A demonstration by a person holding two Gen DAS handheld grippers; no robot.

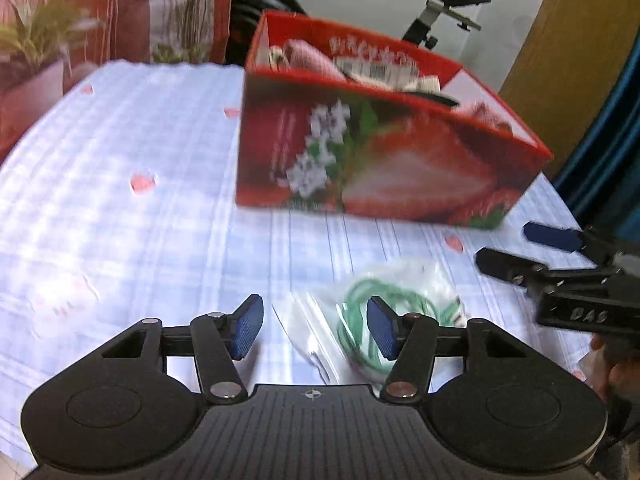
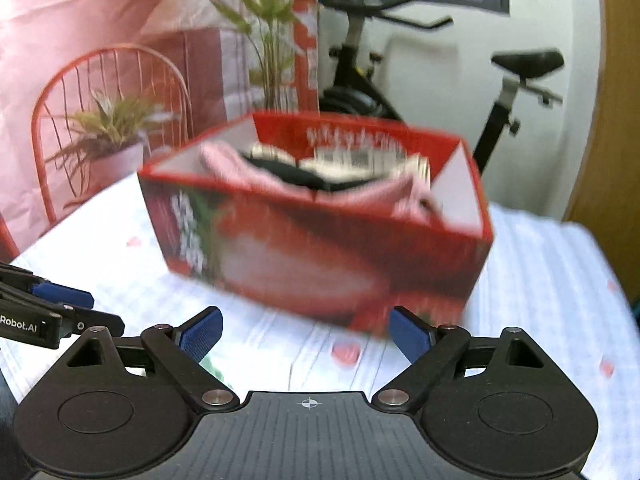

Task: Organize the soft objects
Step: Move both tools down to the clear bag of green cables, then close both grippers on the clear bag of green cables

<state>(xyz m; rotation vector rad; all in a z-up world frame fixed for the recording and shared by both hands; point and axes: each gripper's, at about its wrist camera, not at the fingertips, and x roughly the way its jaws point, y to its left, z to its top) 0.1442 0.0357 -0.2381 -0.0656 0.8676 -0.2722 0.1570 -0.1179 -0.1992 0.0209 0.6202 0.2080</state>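
A red strawberry-print box (image 1: 384,160) (image 2: 320,256) stands on the white checked tablecloth (image 1: 120,140). It holds a pink cloth (image 1: 308,54) (image 2: 240,168) and dark and labelled items. In front of it lies a clear plastic bag with a coiled green cord (image 1: 356,292). My left gripper (image 1: 315,306) hangs open just over that bag; its blue pads straddle the bag's left part without pressing it. My right gripper (image 2: 306,320) is open with nothing between its fingers, and faces the box's near corner. It also shows at the right of the left wrist view (image 1: 520,248), close beside the bag.
An exercise bike (image 2: 400,92) stands behind the table. A red wire chair (image 2: 112,92) with a potted plant is at the back left, before a pink backdrop. A wooden panel (image 1: 568,40) rises at the right. Bare cloth stretches to the left of the box.
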